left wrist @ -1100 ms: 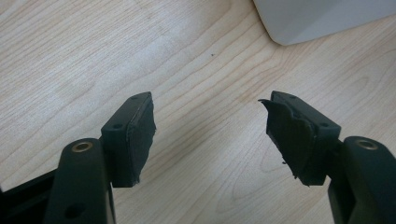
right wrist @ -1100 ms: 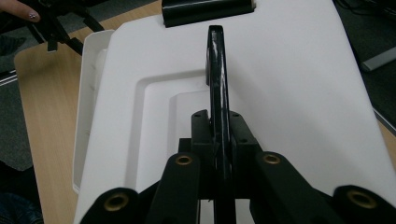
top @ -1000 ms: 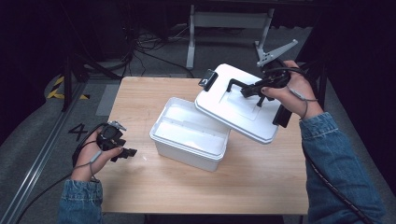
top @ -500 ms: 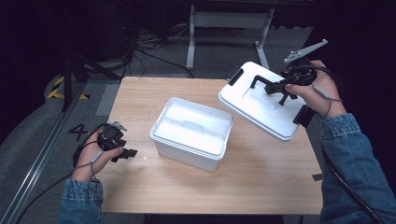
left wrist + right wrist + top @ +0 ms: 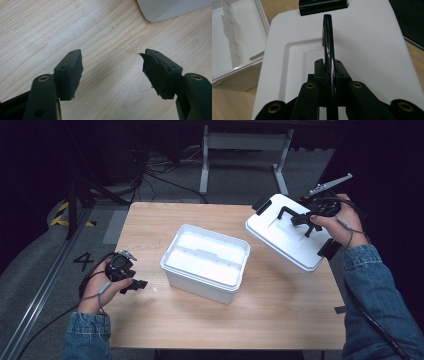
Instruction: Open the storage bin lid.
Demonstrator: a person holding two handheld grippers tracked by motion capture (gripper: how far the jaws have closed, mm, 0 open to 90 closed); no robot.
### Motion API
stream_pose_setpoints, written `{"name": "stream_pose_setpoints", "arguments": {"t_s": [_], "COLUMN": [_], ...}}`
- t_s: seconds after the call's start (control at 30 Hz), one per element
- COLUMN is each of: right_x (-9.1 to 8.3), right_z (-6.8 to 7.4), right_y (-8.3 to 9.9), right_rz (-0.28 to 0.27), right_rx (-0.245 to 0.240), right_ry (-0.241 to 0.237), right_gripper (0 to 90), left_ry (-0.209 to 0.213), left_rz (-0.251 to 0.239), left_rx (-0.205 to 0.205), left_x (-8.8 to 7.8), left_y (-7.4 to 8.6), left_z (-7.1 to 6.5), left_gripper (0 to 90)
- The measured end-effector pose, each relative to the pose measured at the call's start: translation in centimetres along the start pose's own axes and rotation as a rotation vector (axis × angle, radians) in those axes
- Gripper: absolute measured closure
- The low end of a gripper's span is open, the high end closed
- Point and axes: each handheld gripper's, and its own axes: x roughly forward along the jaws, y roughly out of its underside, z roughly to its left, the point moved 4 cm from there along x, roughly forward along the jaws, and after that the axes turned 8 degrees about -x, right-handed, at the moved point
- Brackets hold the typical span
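The right gripper (image 5: 300, 220), its fingers clamped on the black handle (image 5: 329, 40) of the white lid (image 5: 287, 237), has carried that lid away from the open white box (image 5: 205, 262). A second ago the lid overlapped the box's far right corner, tilted above it. Half a second ago it had cleared the box. Now it hangs farther out still, toward the right edge of the counter (image 5: 280, 315), well apart from the box, and sits a little lower, still tilted.
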Motion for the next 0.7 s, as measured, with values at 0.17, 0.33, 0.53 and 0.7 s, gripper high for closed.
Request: {"name": "stream_pose_setpoints", "arguments": {"t_s": [0.17, 0.33, 0.53, 0.7], "right_x": [2.0, 4.2, 6.9, 8.7], "right_z": [-1.2, -2.0, -2.4, -2.4], "right_y": [1.7, 3.2, 5.0, 6.1], "right_rz": [0.032, 0.038, 0.037, 0.033], "right_rx": [0.038, 0.074, 0.103, 0.105], "right_ry": [0.025, 0.017, -0.001, -0.009], "right_gripper": [84.7, 84.7, 84.7, 84.7], "left_ry": [0.003, -0.001, -0.003, 0.003], "left_rz": [-0.002, -0.001, -0.003, -0.002], "left_rx": [-0.006, -0.005, -0.006, -0.01], "left_x": [-0.1, 0.0, 0.0, 0.1], "left_y": [0.1, 0.1, 0.1, 0.1], "left_z": [0.0, 0.1, 0.2, 0.3], "left_gripper": [33.3, 33.3, 33.2, 33.2]}}
